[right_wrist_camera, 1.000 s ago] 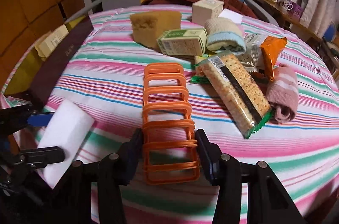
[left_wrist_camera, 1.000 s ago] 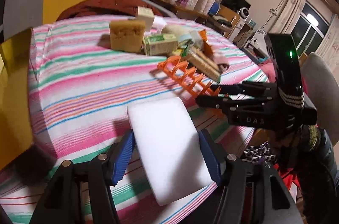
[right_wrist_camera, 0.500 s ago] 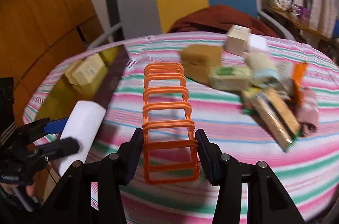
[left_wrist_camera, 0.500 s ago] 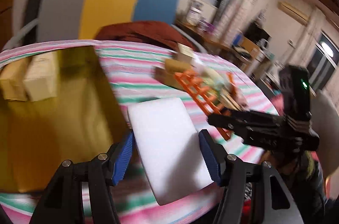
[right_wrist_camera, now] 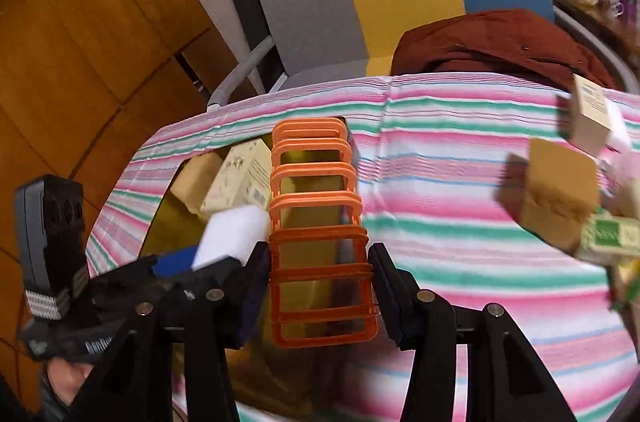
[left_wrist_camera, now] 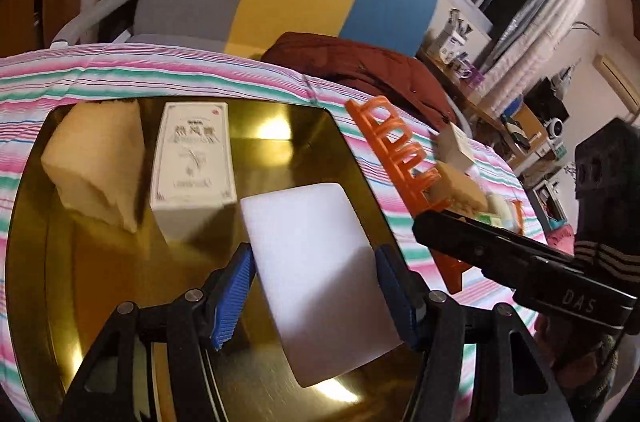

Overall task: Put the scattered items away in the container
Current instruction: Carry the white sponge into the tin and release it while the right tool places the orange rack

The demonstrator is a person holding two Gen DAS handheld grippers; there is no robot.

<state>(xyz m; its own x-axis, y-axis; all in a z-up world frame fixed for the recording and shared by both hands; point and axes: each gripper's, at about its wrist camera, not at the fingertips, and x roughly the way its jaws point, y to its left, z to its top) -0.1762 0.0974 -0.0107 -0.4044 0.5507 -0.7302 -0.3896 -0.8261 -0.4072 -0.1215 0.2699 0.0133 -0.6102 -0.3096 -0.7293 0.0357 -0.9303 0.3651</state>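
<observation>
Partly done: already in the gold tin (left_wrist_camera: 36,282), a tan sponge (left_wrist_camera: 94,166) and a white carton (left_wrist_camera: 194,158). Left gripper (left_wrist_camera: 316,286) clamped on white foam block (left_wrist_camera: 316,262) above the tin; right gripper (right_wrist_camera: 318,286) clamped on orange rack (right_wrist_camera: 316,218) at its rim. Still scattered on the striped tablecloth (right_wrist_camera: 440,206): brown sponge (right_wrist_camera: 556,194), green box (right_wrist_camera: 612,234), cream box (right_wrist_camera: 592,118).

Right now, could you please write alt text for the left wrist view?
The left claw grips a white sponge block over a gold tray holding a white box and tan sponge; the right claw holds an orange rack alongside.
</observation>
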